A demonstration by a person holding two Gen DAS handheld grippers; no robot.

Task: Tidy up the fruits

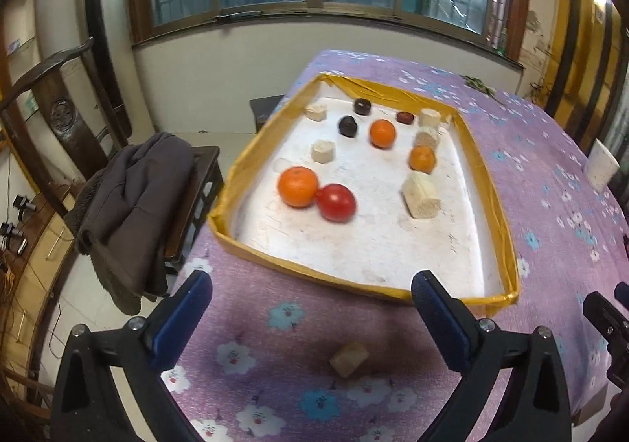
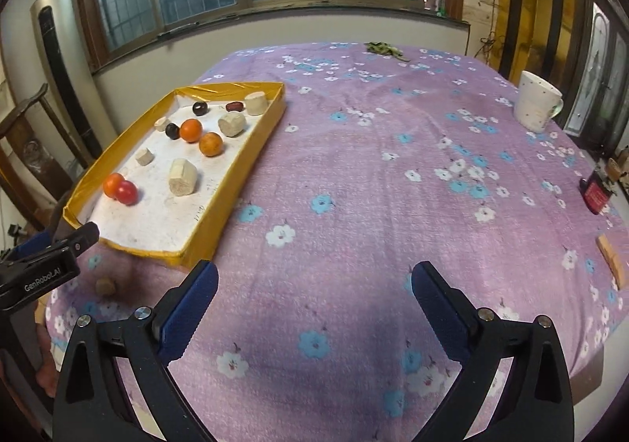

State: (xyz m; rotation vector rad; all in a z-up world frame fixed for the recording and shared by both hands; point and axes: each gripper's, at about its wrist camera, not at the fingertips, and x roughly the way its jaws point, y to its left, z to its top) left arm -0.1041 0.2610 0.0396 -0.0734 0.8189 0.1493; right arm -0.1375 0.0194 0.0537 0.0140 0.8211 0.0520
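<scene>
Most of the fruits were already found inside the yellow-rimmed tray (image 1: 507, 241), which was placed on the table covered with a purple flowered cloth (image 2: 373, 166). In the tray, three oranges were seen: a large one (image 1: 297, 186) touching a red tomato (image 1: 336, 202) near the left wall, and two smaller ones (image 1: 382, 133) further back. Some dark round fruits (image 1: 347, 126) and several pale cut pieces (image 1: 420, 194) were also lying there, spread over the white bottom and not grouped by kind. One small pale piece (image 1: 349, 358) was left outside the tray, on the cloth just in front of its near wall. So the collecting was judged to be almost finished, with this last piece still to be brought in, and perhaps a sorting to be made.

The left gripper (image 1: 310, 304) was held wide open above the cloth, and nothing was gripped or touched by it; the loose piece lay below and between its fingers. The right gripper (image 2: 314, 296) was opened equally wide over a bare part of the cloth, well apart from the tray, and it was empty too.
</scene>
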